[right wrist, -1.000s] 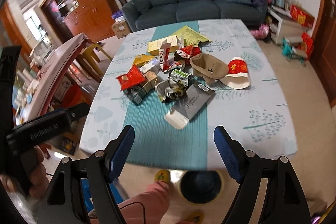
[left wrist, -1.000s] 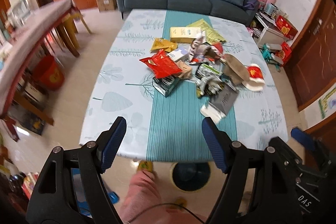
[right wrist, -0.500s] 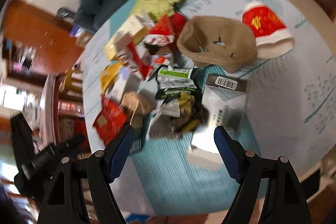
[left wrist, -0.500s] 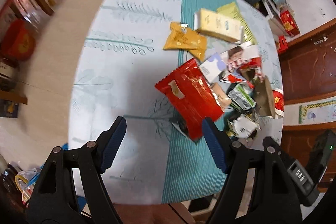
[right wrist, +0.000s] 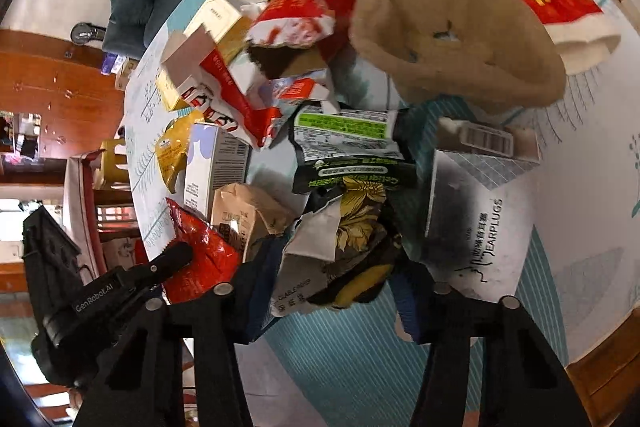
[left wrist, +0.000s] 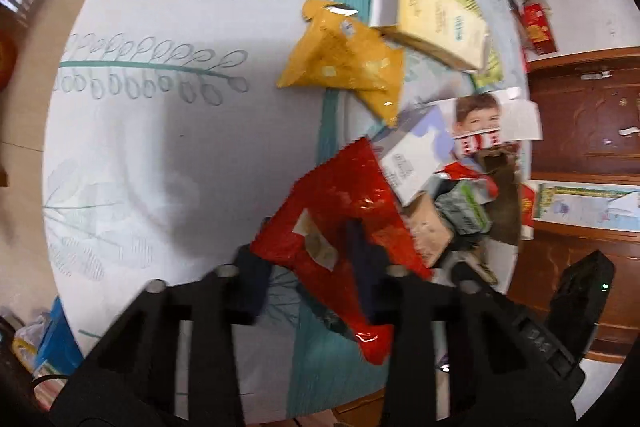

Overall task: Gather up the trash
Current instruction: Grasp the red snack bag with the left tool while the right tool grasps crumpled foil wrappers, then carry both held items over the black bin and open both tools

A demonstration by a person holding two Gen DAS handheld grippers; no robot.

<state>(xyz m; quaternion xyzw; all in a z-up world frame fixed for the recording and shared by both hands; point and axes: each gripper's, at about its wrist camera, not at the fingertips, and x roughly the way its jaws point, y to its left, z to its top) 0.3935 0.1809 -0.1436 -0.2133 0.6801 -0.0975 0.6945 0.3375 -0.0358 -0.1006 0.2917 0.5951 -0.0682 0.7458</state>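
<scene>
1. Red foil snack wrapper (left wrist: 344, 227) sits at the left edge of the trash pile on the leaf-print tablecloth (left wrist: 152, 131), and the left gripper (left wrist: 308, 267) is right on it. Its jaws have just been closing, and the wrapper's near end lies between the two pads, which stand narrow. Whether they pinch it yet, I cannot tell through the blur.
2. Next along, the right gripper (right wrist: 332, 291) straddles a crumpled black-and-yellow floral wrapper (right wrist: 352, 239), jaws just closing too and about half shut, with the wad between them. Contact looks close, but I would not call it held.
3. Step in hand, as I read it: the first double pick-up. Each side now needs a firm squeeze, then a clean lift clear of the neighbouring cartons.
4. Against a second ago: both tools were wide open and well back, with the sofa in view; now they are down over the pile.
</scene>
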